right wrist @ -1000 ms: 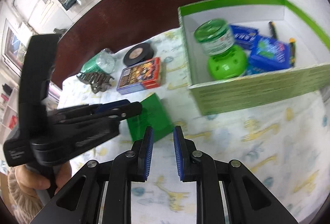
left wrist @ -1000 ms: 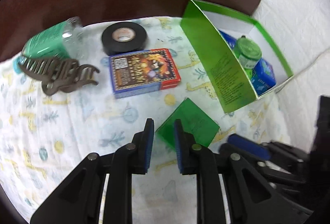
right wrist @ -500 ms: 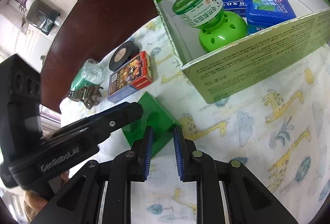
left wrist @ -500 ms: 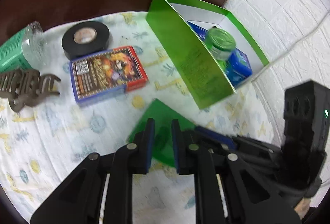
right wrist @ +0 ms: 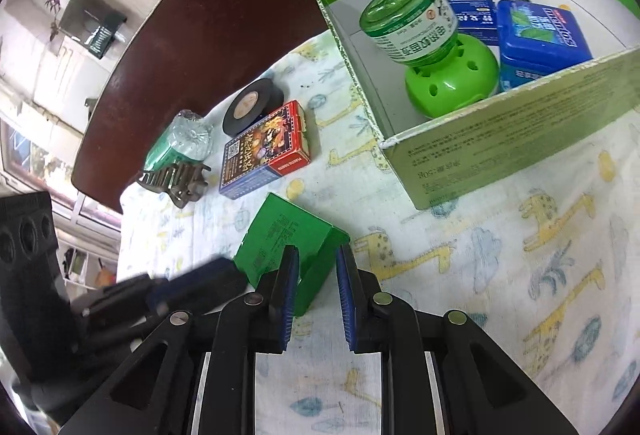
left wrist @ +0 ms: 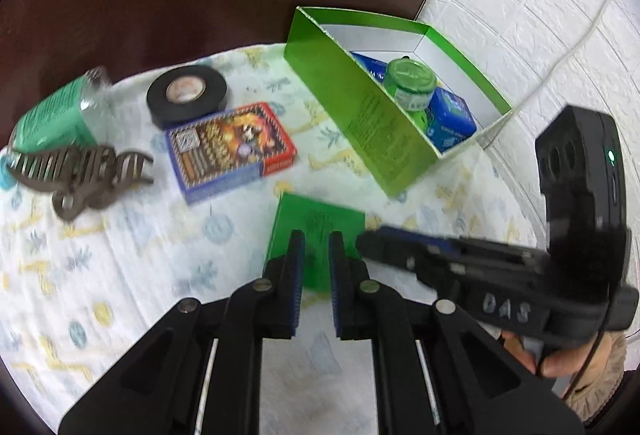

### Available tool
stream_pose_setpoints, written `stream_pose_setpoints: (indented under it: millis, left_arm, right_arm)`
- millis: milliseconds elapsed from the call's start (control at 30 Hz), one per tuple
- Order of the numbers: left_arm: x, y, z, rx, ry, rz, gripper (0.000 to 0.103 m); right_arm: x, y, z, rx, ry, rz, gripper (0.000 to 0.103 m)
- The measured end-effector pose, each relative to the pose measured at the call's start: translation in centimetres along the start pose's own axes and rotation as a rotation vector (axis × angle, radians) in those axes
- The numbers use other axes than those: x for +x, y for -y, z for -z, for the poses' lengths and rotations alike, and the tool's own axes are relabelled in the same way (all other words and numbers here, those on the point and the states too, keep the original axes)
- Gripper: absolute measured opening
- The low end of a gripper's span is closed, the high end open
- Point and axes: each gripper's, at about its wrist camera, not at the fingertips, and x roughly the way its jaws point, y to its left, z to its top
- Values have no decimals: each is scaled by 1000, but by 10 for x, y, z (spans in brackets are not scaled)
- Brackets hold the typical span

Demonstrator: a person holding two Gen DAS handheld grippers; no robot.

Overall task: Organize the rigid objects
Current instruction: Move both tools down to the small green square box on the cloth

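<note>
1. Since a second ago the left gripper (left wrist: 316,255) has pinched its fingers down on the near edge of the small green box (left wrist: 320,231), which has tipped up off the patterned cloth (left wrist: 120,255); the right gripper (right wrist: 316,267) has rolled and now straddles the same box.
2. Left fingers: clenched on the small green box. Right fingers: drawn fully in, one on either side of the box's raised corner, though whether their pads truly press on it I cannot tell.
3. That box sits right at both sets of fingertips. Ahead of the left fingers and off to the right stands the open green carton (left wrist: 360,115), already holding a green jar (left wrist: 410,83) and a blue tin (left wrist: 452,119).
4. Farther ahead and to the left lie the card pack (left wrist: 232,151), the tape roll (left wrist: 186,99), the brown hair claw (left wrist: 80,175) and a green-labelled bottle (left wrist: 56,119), all still outside the carton.
5. To do this step well, I judge the box should be held firmly by one gripper before it is lifted, kept level, carried clear over the carton's near wall and set in the free white floor beside the tin.
6. Both grippers tilt steeply down toward the worktop, converging from opposite sides; a hand (left wrist: 560,359) grips the right one's handle.
</note>
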Motion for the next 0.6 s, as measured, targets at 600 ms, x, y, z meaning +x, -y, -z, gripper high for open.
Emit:
stream_pose_setpoints:
  millis: [600]
  left_arm:
    - [8,39,23,98,-88,25,0]
  right_arm:
    - [14,-22,-5,-72,-48,-28,23]
